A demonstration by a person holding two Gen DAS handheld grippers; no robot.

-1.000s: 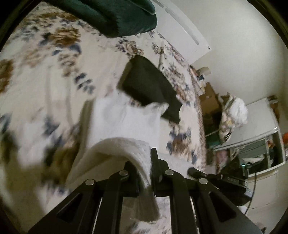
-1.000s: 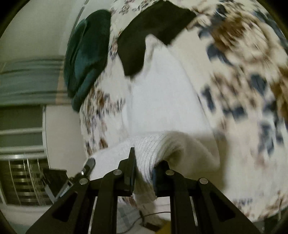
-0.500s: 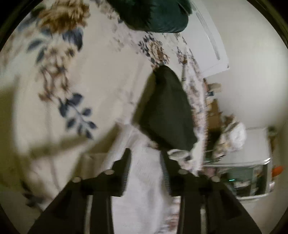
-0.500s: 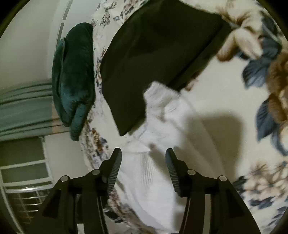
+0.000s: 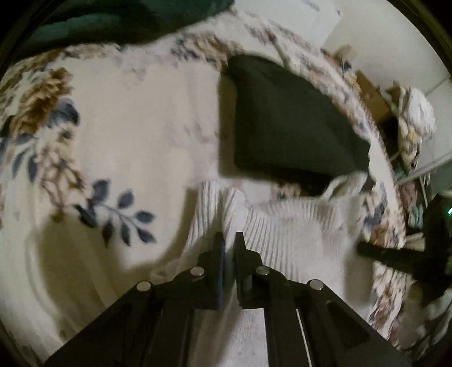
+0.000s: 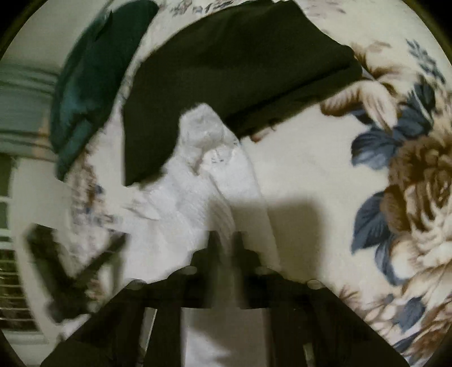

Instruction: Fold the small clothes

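Note:
A white ribbed knit garment (image 5: 285,228) lies crumpled on a floral bedspread (image 5: 127,135). My left gripper (image 5: 229,240) is shut on a raised fold of the garment's edge. In the right wrist view the same white garment (image 6: 203,180) runs up from my right gripper (image 6: 228,240), which is shut on another ribbed fold; this view is blurred. A folded black garment (image 5: 285,124) lies just beyond the white one, and it also shows in the right wrist view (image 6: 231,67). The right gripper's body shows at the right edge of the left wrist view.
A dark green cushion (image 5: 118,19) lies at the far side of the bed; it also shows in the right wrist view (image 6: 93,73). The bed's edge (image 5: 387,180) runs along the right, with cluttered furniture and a white bundle (image 5: 418,113) beyond it.
Half a second ago both grippers were open over the laid-down white garment. Now both have closed on folds of it. A second ago both held it raised.

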